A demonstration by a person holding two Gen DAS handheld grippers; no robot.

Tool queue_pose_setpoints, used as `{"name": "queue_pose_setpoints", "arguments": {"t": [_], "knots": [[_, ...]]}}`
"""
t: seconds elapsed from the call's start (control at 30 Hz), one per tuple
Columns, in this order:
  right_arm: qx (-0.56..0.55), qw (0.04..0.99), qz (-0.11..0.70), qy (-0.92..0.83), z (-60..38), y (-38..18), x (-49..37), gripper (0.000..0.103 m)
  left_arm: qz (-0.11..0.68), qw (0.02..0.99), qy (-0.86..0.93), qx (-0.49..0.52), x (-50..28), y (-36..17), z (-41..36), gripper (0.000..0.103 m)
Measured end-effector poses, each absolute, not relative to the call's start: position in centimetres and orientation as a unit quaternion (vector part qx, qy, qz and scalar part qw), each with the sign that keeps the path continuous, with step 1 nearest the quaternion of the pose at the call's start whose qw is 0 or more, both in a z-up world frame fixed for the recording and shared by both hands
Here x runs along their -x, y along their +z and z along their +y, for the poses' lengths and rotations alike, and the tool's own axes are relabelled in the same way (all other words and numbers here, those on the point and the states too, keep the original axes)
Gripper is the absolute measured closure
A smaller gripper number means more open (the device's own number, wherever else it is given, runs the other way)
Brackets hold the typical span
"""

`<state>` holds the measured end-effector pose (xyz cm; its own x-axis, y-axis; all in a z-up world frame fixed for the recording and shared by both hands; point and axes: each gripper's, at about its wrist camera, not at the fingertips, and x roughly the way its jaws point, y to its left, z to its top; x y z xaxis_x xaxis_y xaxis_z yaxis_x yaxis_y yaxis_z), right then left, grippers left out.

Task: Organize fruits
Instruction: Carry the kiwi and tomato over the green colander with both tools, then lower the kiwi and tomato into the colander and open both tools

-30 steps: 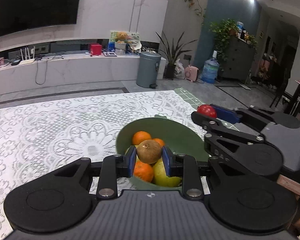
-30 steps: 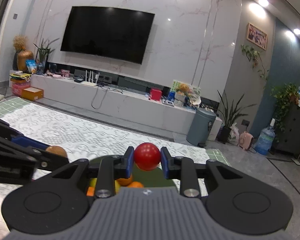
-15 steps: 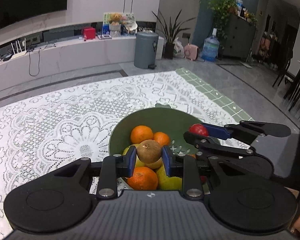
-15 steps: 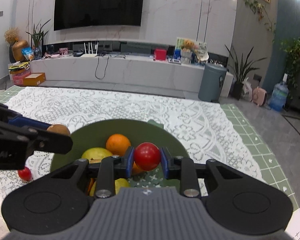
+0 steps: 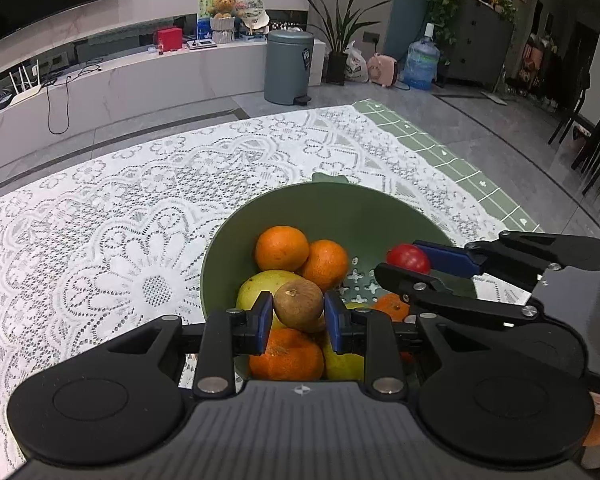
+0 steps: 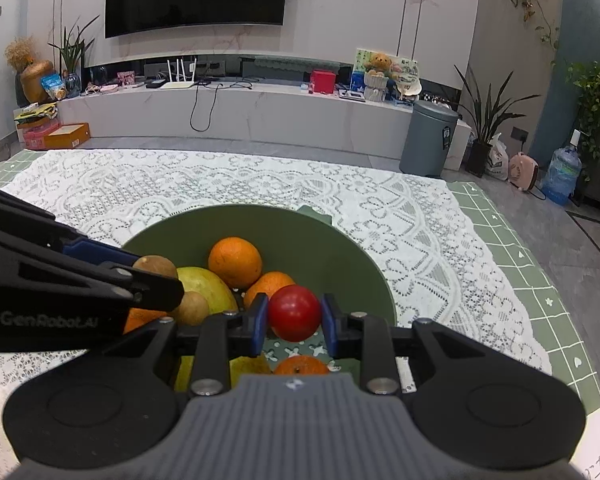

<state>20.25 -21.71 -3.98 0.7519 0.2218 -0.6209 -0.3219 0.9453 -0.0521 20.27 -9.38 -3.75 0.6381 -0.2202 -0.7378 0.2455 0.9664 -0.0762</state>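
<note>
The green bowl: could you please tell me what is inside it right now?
Inside the green bowl lie oranges, yellow-green fruit and a small brown fruit. The grippers cover its near side, so anything beneath them cannot be seen.

**Colour rush in the green bowl**

Green bowl [image 6: 340, 248] on white floral lace cloth [image 5: 120, 220]. Orange oranges [image 6: 235, 262], a yellow-green fruit [image 6: 208, 286], a brown one [image 5: 299, 305], a shiny red one [image 6: 294, 313] between blue pads [image 6: 259, 324].

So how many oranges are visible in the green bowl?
4: two side by side at the back, one at the front, one partly hidden at right. More may be buried.
</note>
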Motion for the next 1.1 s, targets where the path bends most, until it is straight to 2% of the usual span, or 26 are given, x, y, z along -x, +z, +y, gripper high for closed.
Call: {"name": "queue_pose_setpoints", "arguments": {"t": [0.43,0.97,1.1], "knots": [[0.083,0.927,0.335,0.149,-21.5,-4.5,-20.8,0.078,0.406,0.905,-0.120,-0.039,-21.5,-4.3,-10.1,0.072],[0.075,0.930,0.330,0.145,-21.7,-4.6,-20.7,0.076,0.413,0.903,-0.116,-0.008,-22.4,-4.6,-9.8,0.071],[0.071,0.933,0.323,0.144,-21.8,-4.4,-20.5,0.064,0.398,0.910,-0.117,0.001,-21.9,-3.9,-9.8,0.055]]}}
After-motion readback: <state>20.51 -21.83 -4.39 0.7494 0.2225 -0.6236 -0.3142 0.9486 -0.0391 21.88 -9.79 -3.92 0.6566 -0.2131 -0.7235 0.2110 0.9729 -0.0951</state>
